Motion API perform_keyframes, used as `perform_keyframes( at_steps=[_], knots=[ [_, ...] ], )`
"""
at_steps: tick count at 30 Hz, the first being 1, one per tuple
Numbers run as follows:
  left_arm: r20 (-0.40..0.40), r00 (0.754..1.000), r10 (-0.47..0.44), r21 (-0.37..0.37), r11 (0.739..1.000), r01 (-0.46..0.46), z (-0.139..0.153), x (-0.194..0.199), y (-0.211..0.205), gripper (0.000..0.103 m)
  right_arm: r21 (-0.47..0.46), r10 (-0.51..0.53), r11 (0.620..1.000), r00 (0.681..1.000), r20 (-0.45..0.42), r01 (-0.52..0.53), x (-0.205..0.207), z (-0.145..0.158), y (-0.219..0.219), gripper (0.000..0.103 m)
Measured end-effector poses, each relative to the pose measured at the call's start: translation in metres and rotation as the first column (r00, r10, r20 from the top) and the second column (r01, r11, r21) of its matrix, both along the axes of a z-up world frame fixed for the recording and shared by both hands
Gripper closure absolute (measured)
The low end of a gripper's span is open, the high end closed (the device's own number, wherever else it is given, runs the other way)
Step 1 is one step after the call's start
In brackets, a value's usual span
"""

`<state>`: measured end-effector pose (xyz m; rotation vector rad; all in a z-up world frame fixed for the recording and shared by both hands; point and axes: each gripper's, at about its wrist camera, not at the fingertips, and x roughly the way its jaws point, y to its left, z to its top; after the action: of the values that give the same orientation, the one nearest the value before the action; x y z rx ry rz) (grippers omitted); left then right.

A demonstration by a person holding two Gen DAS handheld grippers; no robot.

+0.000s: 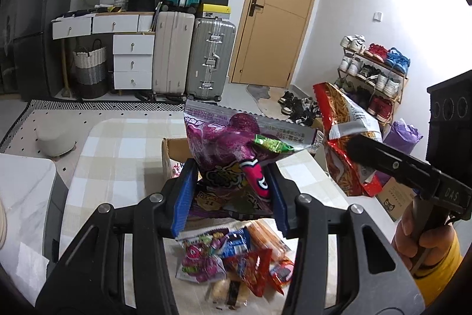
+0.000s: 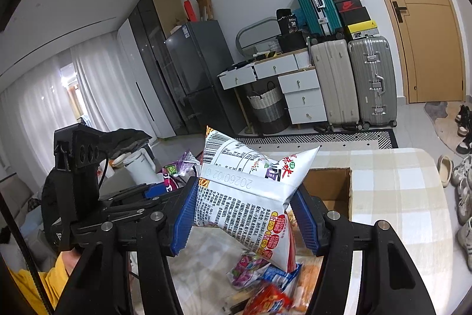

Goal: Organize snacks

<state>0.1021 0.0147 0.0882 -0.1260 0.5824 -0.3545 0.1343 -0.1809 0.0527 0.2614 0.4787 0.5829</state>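
Two bags aloft over the worktop (image 1: 118,149): left gripper (image 1: 233,194) fingers clamp a purple packet (image 1: 233,143); right gripper (image 2: 247,214) fingers pinch a silver-backed bag (image 2: 250,185) stamped "20260102", above the cardboard box (image 2: 333,185).

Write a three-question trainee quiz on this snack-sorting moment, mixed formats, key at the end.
1. True or false: the left gripper is empty.
2. Multiple choice: the right gripper grips A) a blue biscuit pack B) a red-and-white printed snack bag C) a white kettle.
3. Fill in: beyond both bags, on the checked beige tablecloth, stands an open brown cardboard ____.

Key:
1. False; its blue pads clamp the purple glossy snack bag.
2. B.
3. Box. The loose pile of small snack packets lies below the grippers.
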Motion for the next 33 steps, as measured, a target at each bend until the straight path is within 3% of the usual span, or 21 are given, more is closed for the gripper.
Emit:
perform_keyframes(
  at_steps=[19, 33],
  knots=[
    [-0.126, 0.992, -0.005, 0.034, 0.999, 0.009, -0.041, 0.146, -0.011, 0.060, -0.038, -0.034, 0.999, 0.991, -0.130, 0.029, 0.123, -0.039, 0.005, 0.042],
    [-0.316, 0.949, -0.017, 0.080, 0.996, 0.045, -0.125, 0.266, -0.042, 0.060, -0.125, -0.082, 0.991, 0.970, -0.231, 0.054, 0.177, -0.094, 0.006, 0.042]
  ],
)
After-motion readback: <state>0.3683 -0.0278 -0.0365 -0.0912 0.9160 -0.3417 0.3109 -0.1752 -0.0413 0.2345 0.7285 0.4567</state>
